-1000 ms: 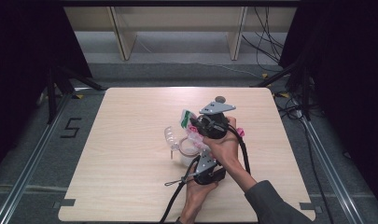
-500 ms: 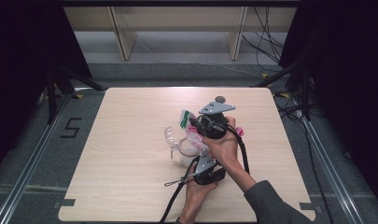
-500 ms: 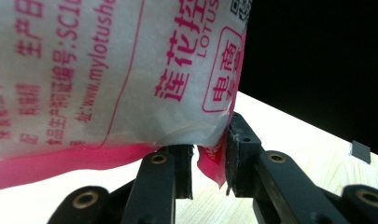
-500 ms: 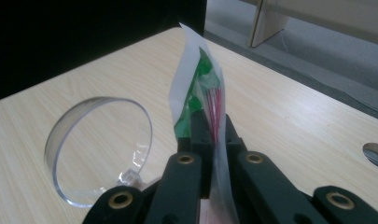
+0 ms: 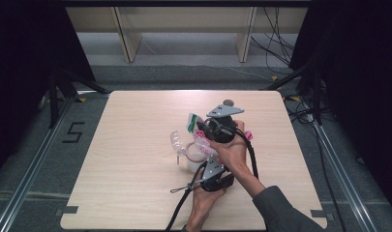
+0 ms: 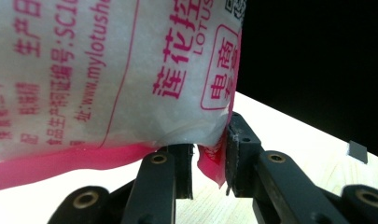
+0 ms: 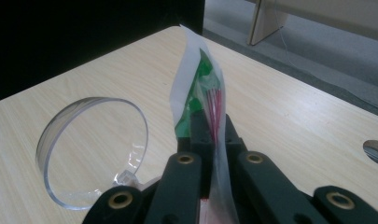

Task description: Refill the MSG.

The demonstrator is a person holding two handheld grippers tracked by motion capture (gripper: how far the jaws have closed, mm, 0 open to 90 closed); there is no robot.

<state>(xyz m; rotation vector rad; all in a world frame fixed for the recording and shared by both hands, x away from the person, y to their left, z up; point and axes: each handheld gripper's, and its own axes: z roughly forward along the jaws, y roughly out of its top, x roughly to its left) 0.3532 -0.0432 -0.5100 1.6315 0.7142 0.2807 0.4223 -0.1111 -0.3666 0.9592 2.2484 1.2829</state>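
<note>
A bag of white grains with pink print (image 5: 203, 139) hangs over the table between both grippers. My right gripper (image 5: 196, 124) is shut on its flat top edge, where green and red print (image 7: 203, 88) rises above the black jaws (image 7: 210, 128). My left gripper (image 5: 206, 162) is below it, and its jaws (image 6: 210, 163) pinch the bag's pink bottom seam (image 6: 60, 163), with the full white belly (image 6: 107, 70) bulging just above. A clear round plastic container (image 5: 178, 141) lies tilted on the table just left of the bag, its open rim (image 7: 91, 149) facing my right gripper.
The wooden table (image 5: 126, 193) has free room to the left, front and far side. A small grey disc (image 5: 228, 102) lies behind the right gripper. Both forearms cross the table's front edge, trailing black cables (image 5: 181, 208). Metal rails and dark floor surround the table.
</note>
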